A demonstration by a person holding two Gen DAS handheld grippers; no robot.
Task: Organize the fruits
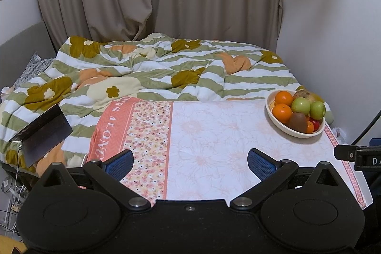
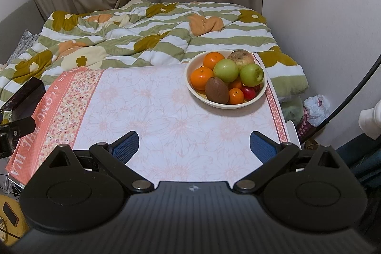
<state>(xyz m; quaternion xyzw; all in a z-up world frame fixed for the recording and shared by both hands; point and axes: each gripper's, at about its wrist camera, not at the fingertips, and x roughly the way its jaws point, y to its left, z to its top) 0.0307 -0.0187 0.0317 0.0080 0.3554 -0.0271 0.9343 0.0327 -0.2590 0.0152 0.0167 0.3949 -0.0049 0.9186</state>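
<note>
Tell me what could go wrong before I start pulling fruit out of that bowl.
The bowl sits near the table's far right corner, so a nudge might tip it off. Fruit is heaped: lifting the kiwi could send a green apple rolling. Both grippers, left gripper and right gripper, are open and empty.

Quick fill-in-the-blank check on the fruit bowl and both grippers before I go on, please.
1. All the fruit sits in a cream ____ on the tablecloth.
2. The green apples number ____.
3. The brown kiwi lies at the bowl's ____ side.
4. The left gripper and right gripper are both ____.

Answers: bowl; two; near; open
</note>
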